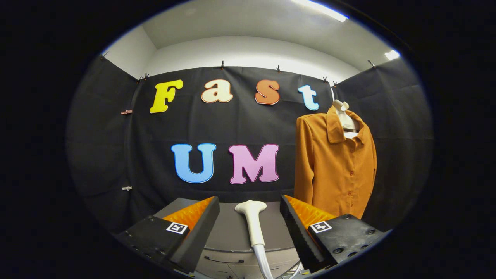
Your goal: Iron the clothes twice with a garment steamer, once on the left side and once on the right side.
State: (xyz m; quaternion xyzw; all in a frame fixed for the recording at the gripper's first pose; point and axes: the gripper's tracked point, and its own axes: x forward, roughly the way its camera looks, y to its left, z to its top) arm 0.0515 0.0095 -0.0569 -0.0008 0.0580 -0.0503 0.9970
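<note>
The booth wall (116,155) of black cloth closes the space on three sides beyond the fingers, clipped along its top edge, with a pale ceiling (248,27) and bright strip lights (321,9) above it. Hanging against that cloth, beyond the right finger and a little to its outer side, is the shirt (335,170), a rust-brown buttoned one on a pale hanger (345,116), its front facing the camera and its sleeves hanging straight down. Below, a grey counter (228,228) runs under and ahead of the fingers; a drawer handle shows on its front, near the base of the fingers.

The steamer (252,221) stands between the fingers, its pale head upright and its hose trailing down toward the camera. The gripper (250,205) has its fingers spread wide, one on either side of the steamer and touching neither side of it.

Judging from this, the job has not started: the steamer is not yet held, it is well apart from the shirt, and both the left pass and the right pass appear to remain. Whether the fabric is creased is too fine to tell.
</note>
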